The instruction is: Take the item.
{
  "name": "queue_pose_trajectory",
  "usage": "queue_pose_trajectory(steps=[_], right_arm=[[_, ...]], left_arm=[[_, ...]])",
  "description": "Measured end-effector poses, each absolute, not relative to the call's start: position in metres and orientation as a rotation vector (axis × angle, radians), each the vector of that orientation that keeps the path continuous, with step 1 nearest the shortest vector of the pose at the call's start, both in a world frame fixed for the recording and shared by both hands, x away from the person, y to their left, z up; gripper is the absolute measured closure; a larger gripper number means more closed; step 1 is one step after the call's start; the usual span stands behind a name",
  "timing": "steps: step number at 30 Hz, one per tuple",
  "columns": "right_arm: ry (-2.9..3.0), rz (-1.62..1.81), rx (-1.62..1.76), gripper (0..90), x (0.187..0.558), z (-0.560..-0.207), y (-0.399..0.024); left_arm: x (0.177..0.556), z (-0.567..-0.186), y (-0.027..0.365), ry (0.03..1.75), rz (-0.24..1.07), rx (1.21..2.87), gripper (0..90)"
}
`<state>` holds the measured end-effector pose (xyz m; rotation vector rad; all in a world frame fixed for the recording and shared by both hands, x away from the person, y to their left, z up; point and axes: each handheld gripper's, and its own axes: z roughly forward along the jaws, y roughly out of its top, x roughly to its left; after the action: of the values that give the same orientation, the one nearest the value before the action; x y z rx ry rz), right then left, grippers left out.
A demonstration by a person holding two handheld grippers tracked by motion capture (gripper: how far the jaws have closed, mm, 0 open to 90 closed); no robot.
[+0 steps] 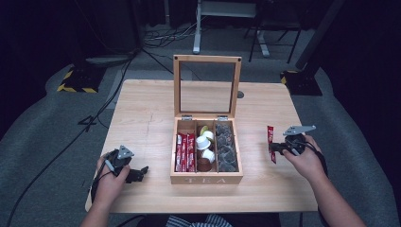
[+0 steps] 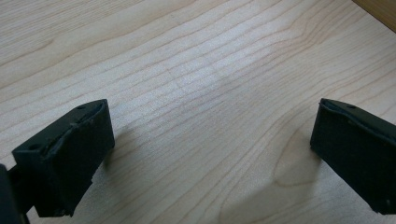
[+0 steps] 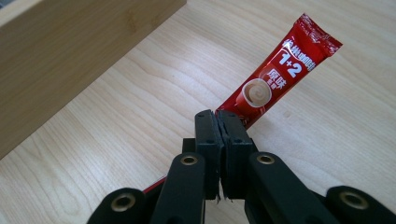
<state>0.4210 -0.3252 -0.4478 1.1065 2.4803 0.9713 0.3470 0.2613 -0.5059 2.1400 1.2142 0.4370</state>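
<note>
Coffee sachet (image 3: 273,74), one red stick printed "1+2", is pinched by the right gripper (image 3: 218,122), its jaws pressed together on it, above the table (image 1: 142,123) to the right of the wooden tea box (image 1: 206,178). Its lower end is hidden behind the jaws. The box has three compartments under a raised glass lid (image 1: 206,85): red sachets (image 1: 185,151), about three; white creamer cups (image 1: 204,144), hard to count; dark packets (image 1: 226,149). The left gripper (image 2: 210,154) rests with jaws wide apart, nothing between them.

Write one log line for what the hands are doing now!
right gripper: shut on red coffee sachet, right of tea box | left gripper: open, nothing held, over table | box lid: open
</note>
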Motion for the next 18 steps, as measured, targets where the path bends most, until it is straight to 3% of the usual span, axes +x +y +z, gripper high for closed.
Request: queue_pose_trajectory(steps=[18], right_arm=[[2.528,0.917,1.234,86.7,0.421,-0.469,-0.319]], left_arm=[[0.347,-0.506,0.261,1.214,0.437,2.140,0.0]])
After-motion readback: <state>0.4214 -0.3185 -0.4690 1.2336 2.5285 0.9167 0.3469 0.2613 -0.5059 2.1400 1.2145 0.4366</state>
